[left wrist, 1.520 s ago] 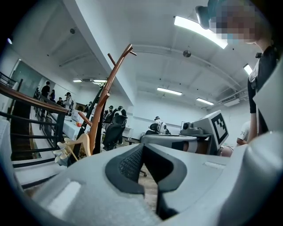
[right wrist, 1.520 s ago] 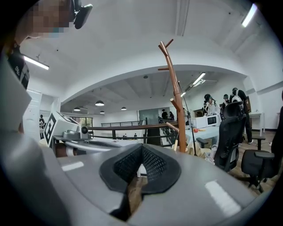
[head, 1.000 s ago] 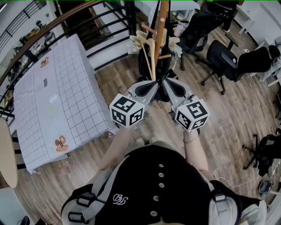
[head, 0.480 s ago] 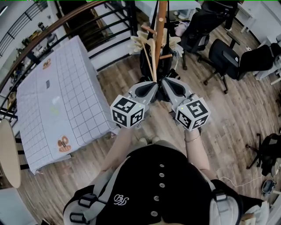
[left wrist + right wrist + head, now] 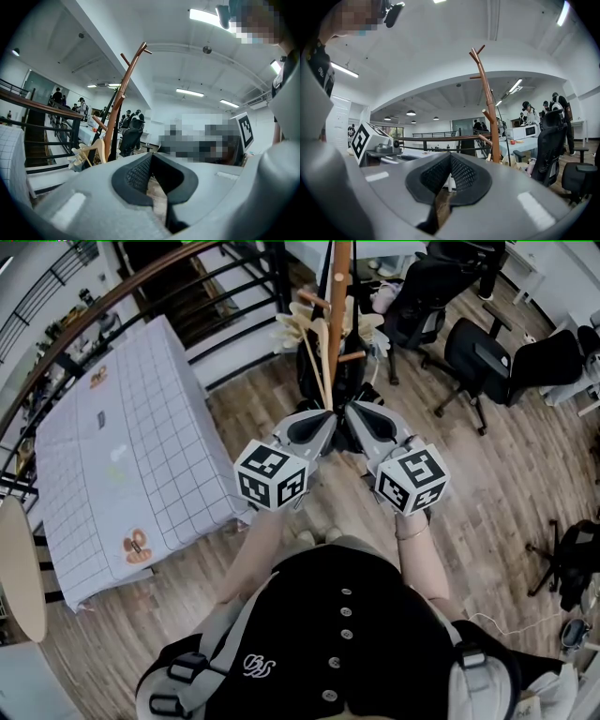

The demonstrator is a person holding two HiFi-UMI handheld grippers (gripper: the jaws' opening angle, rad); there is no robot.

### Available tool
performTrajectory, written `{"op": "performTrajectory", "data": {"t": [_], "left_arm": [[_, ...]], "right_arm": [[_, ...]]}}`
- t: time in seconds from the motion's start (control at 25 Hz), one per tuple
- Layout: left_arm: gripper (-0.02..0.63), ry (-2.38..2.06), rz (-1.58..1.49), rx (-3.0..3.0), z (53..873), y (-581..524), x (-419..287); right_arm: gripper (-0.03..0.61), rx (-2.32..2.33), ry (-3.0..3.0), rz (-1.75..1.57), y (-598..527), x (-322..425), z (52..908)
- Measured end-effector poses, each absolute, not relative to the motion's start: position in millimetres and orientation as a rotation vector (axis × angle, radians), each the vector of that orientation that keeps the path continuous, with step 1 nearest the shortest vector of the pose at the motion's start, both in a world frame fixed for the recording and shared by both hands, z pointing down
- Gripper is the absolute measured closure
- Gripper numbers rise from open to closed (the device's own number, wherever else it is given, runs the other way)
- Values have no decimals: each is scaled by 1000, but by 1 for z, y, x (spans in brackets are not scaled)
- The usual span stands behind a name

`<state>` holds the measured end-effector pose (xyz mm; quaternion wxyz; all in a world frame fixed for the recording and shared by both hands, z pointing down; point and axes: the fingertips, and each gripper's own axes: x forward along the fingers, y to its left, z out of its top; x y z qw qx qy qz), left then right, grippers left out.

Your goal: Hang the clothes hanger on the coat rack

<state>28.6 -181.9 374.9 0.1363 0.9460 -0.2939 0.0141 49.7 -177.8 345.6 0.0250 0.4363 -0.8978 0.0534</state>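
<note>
At the left of the head view we see a table (image 5: 141, 427) under a grid-patterned cloth, and nothing on it that belongs to the task. Just left of the frame's centre is the left gripper (image 5: 323, 420), its jaws closed on each other with nothing between them; its own view shows the dark pads meeting in a V with only floor behind. In the upper centre, beyond both sets of fingertips and clear of them, stands the brown coat rack (image 5: 338, 296). The pale wooden clothes hanger (image 5: 317, 334) sits low against its pole among similar pale pieces. We cannot tell whether it hangs from a peg or merely leans there. We judge it light and stiff, with a smooth surface that could slide or swivel between the pads. We would take it at the neck just under the hook, or on a shoulder close to the middle, so it hangs balanced and the hook stays free for a peg. Right of centre, the right gripper (image 5: 356, 420) is likewise closed and empty. Black office chairs (image 5: 478, 362) fill the upper right, well apart from the rack.
</note>
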Motion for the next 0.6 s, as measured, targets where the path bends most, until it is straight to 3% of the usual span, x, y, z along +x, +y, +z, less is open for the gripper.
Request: {"op": "performTrajectory", "data": {"t": [0.6], "left_arm": [[615, -929, 32, 2733, 371, -181, 16]], "right_arm": [[580, 1327, -2795, 183, -174, 44, 347]]}}
